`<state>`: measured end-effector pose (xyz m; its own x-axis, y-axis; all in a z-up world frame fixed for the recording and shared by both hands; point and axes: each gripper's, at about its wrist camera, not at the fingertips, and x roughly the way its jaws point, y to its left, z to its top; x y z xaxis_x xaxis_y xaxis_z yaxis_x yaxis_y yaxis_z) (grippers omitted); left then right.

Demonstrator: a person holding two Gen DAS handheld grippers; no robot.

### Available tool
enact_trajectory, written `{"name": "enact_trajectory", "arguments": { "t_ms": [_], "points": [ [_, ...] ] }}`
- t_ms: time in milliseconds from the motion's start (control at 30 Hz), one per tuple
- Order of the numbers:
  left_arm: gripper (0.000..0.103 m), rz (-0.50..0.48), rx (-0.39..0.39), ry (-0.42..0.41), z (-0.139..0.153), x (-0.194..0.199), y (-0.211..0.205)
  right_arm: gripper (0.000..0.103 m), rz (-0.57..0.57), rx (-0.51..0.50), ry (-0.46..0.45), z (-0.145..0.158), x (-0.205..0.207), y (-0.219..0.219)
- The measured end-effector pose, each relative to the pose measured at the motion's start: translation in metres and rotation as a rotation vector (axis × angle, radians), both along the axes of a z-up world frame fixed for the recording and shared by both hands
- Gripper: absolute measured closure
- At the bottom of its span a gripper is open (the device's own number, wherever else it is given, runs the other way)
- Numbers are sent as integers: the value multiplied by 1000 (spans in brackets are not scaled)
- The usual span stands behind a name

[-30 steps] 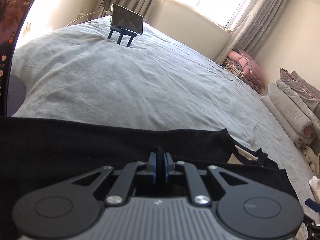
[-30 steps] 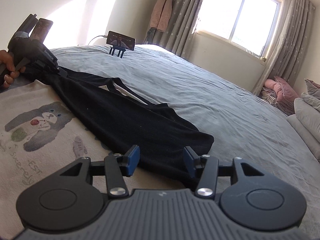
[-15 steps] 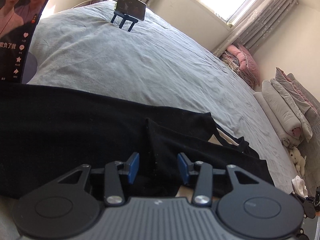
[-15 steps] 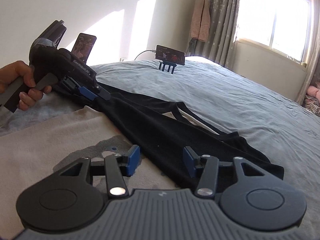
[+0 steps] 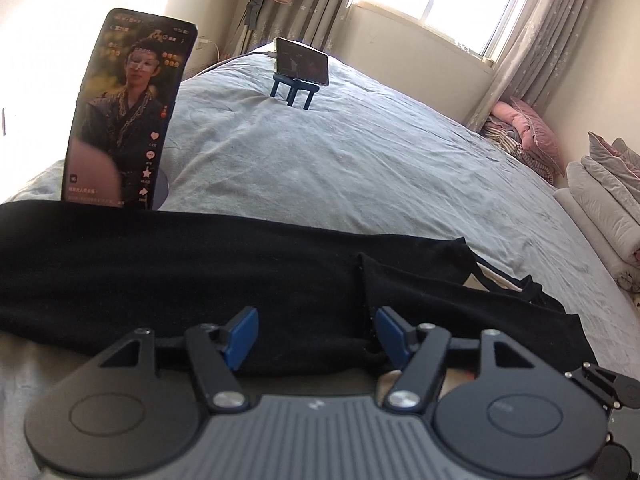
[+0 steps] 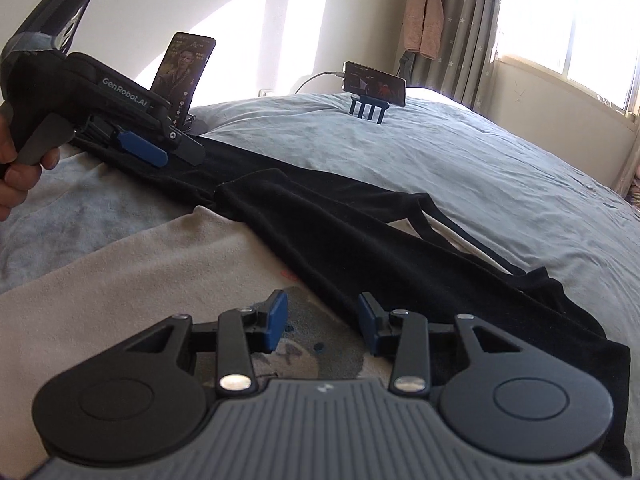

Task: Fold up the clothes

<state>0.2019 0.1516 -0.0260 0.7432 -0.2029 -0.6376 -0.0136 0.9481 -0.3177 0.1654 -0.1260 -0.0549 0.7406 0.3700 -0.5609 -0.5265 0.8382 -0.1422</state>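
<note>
A black garment (image 5: 200, 272) lies folded into a long strip across the grey bed, with thin straps at its right end. My left gripper (image 5: 316, 336) stands open just above its near edge, nothing between the blue pads. In the right wrist view the same black strip (image 6: 340, 232) runs diagonally over a beige garment (image 6: 160, 272) with a cartoon print. My right gripper (image 6: 323, 322) is open over the print, at the edge of the black cloth. The left gripper (image 6: 160, 152) shows at the strip's far end, held by a hand (image 6: 20, 168).
An upright phone (image 5: 124, 108) stands just behind the black strip. A second phone on a blue stand (image 5: 302, 62) sits farther back on the bed (image 5: 360, 168). Folded bedding (image 5: 600, 208) is stacked at the right, under the window and curtains.
My left gripper, shut on the black garment a second ago, has opened and let go of it. My right gripper stayed open and swung left over the beige garment.
</note>
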Motion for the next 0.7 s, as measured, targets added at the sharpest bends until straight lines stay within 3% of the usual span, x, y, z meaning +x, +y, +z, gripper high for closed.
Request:
{"name": "enact_trajectory", "arguments": {
  "t_ms": [67, 133, 267, 400, 533, 700],
  "points": [
    [26, 39, 17, -1, 2, -12, 10, 57, -36, 6, 12, 3, -2, -5],
    [23, 89, 26, 1, 4, -23, 24, 49, -62, 12, 18, 6, -4, -10],
    [20, 214, 22, 2, 7, -46, 57, 45, -108, -2, 19, 12, -6, -19],
    [20, 381, -54, -4, 5, -61, 101, 37, -130, 14, 13, 19, -8, -27],
    [23, 542, -108, -6, -1, -71, 139, 36, -146, 36, 7, 26, -9, -36],
    [31, 644, -182, -38, -10, -72, 158, 33, -175, 55, 8, 33, -10, -44]
  ]
}}
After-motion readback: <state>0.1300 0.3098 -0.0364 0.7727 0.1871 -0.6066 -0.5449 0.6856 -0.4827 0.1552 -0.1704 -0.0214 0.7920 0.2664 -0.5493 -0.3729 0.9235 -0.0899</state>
